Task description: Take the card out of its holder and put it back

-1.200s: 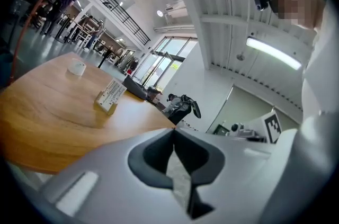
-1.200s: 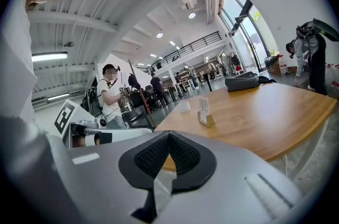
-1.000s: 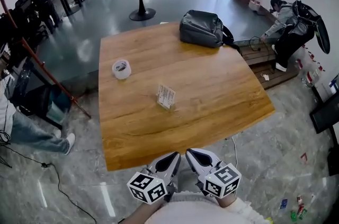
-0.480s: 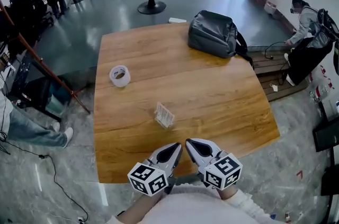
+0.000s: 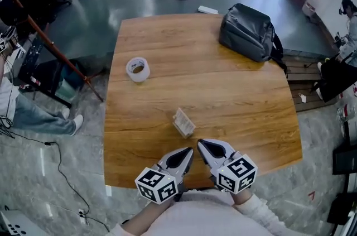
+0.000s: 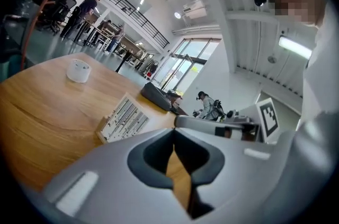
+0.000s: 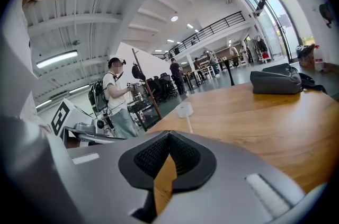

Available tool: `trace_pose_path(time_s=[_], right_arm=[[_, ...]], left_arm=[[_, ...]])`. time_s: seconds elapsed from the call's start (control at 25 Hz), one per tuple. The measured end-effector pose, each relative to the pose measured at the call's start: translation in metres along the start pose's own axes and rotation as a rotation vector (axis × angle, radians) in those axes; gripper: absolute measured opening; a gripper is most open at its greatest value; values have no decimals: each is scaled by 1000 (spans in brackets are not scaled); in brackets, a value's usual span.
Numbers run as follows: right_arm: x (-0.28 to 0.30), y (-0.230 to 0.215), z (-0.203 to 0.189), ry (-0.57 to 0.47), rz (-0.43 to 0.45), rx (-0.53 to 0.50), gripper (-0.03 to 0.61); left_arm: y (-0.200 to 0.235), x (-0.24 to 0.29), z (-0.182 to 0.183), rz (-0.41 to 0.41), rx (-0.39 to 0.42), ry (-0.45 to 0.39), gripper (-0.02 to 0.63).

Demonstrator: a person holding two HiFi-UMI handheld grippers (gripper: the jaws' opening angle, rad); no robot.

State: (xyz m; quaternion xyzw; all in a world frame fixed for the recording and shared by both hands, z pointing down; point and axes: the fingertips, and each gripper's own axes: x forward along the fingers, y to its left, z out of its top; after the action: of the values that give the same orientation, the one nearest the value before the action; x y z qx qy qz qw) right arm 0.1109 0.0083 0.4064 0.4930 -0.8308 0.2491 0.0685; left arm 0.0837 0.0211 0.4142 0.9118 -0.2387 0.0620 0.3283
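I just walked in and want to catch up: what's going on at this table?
A person holds a gripper in each hand at the near edge of the table. The left gripper and right gripper are both shut and empty, side by side. The card stands in its holder just ahead of them, untouched. A tape roll and a bag sit farther back.

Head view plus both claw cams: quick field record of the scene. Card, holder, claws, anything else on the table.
card: card stands in its holder, not yet taken out
surface: wooden table; card sits toward the near edge
left claw: left claw shut, empty, near side of the card
right claw: right claw shut, empty, close beside the left one
contact: neither claw touches card or holder
other items: tape roll on the far left; dark bag at the far right corner
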Motion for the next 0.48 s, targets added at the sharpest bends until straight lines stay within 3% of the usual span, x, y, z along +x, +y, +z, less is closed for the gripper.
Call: trace_pose_path(time_s=[0.48], right_arm=[[34,-10,20,133,14,-87,-3]], left_arm=[[29,11,11,-25,-49,19,8]])
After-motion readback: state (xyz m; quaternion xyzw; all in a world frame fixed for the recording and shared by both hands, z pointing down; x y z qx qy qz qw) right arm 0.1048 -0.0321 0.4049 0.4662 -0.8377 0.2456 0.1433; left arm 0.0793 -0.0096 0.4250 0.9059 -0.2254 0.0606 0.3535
